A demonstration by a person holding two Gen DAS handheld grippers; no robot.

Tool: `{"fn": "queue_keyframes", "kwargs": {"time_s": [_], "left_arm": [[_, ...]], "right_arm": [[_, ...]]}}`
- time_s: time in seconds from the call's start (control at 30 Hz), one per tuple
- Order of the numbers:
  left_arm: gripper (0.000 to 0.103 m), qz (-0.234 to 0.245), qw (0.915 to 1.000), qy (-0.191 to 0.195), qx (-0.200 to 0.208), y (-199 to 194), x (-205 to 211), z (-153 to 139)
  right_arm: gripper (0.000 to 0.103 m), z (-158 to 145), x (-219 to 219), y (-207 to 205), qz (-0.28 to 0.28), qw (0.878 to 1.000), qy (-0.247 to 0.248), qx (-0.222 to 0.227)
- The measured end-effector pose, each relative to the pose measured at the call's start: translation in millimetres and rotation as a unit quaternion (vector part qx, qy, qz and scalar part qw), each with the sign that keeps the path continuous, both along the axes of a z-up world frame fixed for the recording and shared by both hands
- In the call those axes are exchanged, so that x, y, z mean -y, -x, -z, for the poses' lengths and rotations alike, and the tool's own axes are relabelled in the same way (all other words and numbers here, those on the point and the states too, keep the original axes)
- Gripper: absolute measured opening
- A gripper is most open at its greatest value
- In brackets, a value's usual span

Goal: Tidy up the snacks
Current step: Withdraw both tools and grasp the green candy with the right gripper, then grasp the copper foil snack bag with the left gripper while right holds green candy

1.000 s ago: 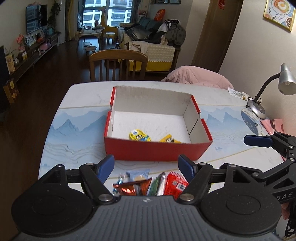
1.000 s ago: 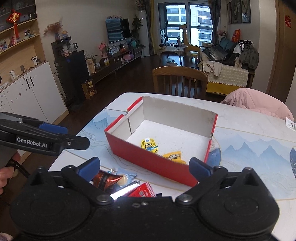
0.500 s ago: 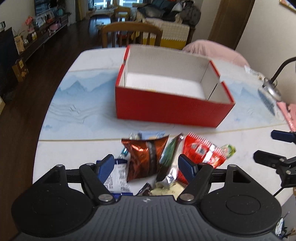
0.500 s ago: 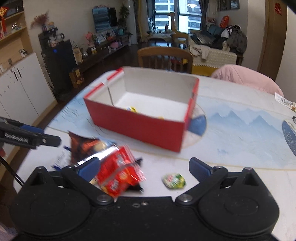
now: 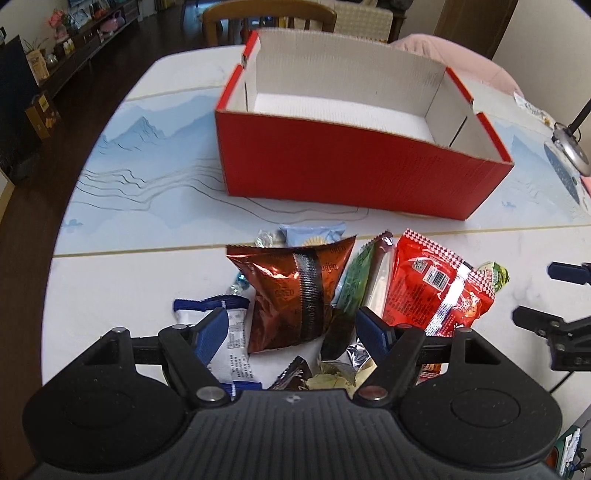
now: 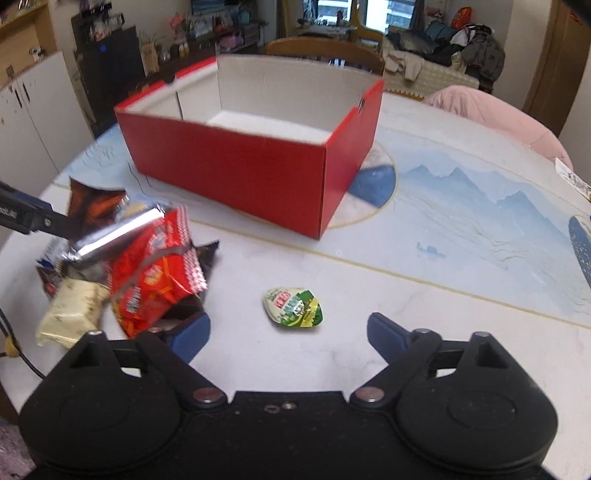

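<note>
Right gripper [image 6: 288,330] spread and just narrowing, nothing clamped; small oval green-and-white foil snack [image 6: 293,307] alone on marble table [image 6: 424,314], just ahead between fingertips, long axis crosswise.

Left gripper [image 5: 291,332] spread over pile.

1. Daylight is soft and even, coming from the windows [image 6: 360,11] at the far end of the room; the far room reads dimmer than the table [image 6: 461,258].
2. Strong fisheye bend in both views: the table edge curves and the corners go black.
3. Glare on the foil: a bright streak on the red snack packet [image 5: 439,288] and a white flare on the silver wrapper [image 6: 118,232].
4. Right wrist view is motion-blurred, worst on the snack pile at left and the red box [image 6: 236,173] rim.
5. Left wrist view is sharper; print on the copper Oreo bag [image 5: 295,291] is readable.
6. Shadows under the box are faint and soft.
</note>
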State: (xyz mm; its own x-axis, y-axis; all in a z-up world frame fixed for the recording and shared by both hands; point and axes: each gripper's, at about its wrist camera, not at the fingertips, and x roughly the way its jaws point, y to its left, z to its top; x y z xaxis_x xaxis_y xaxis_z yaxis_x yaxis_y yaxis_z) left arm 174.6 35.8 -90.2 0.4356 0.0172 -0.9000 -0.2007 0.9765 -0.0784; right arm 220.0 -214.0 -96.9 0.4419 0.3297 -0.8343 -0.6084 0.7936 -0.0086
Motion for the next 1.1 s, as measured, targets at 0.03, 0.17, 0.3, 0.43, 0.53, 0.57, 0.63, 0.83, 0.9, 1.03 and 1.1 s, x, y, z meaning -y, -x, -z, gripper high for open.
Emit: {"fn": "queue_keyframes", "kwargs": {"time_s": [0.03, 0.17, 0.3, 0.43, 0.53, 0.57, 0.63, 0.83, 0.9, 1.03, 1.1], "left_arm": [[0.076, -0.001, 1.0, 0.0, -0.004, -2, 1, 2], [0.076, -0.007, 0.9999, 0.004, -0.011, -10, 0, 8], [0.076, -0.012, 0.9998, 0.004, -0.012, -16, -2, 11], [0.076, -0.031, 0.9992, 0.019, -0.019, -17, -12, 15], [0.075, -0.041, 0.9986, 0.023, -0.024, -17, -17, 18], [0.074, -0.042, 0.9985, 0.026, -0.024, -17, -19, 19], [0.074, -0.043, 0.9984, 0.03, -0.022, -17, -20, 18], [0.054, -0.045, 0.9981, 0.032, -0.028, -16, -19, 17], [0.045, -0.04, 0.9984, 0.034, -0.023, -13, -17, 15], [0.033, -0.041, 0.9983, 0.038, -0.018, -9, -19, 13], [0.032, -0.046, 0.9978, 0.045, -0.013, -5, -22, 12]], "right_arm": [[0.087, 5, -2, -3, -0.005, 1.0, 0.007, -0.002], [0.08, 17, -9, -14, -0.022, 0.999, 0.023, -0.01], [0.072, 24, -13, -20, -0.034, 0.999, 0.033, -0.011], [0.063, 26, -16, -24, -0.043, 0.998, 0.034, -0.012], [0.057, 27, -19, -25, -0.048, 0.998, 0.035, -0.009], [0.054, 27, -19, -25, -0.049, 0.998, 0.037, -0.008], [0.048, 28, -20, -24, -0.05, 0.998, 0.039, -0.009], [0.039, 30, -19, -23, -0.037, 0.999, 0.036, -0.009], [0.037, 30, -18, -21, -0.03, 0.999, 0.037, -0.006], [0.036, 28, -15, -15, -0.011, 0.999, 0.036, -0.001], [0.036, 25, -13, -12, 0.0, 1.0, 0.03, 0.0]]}}
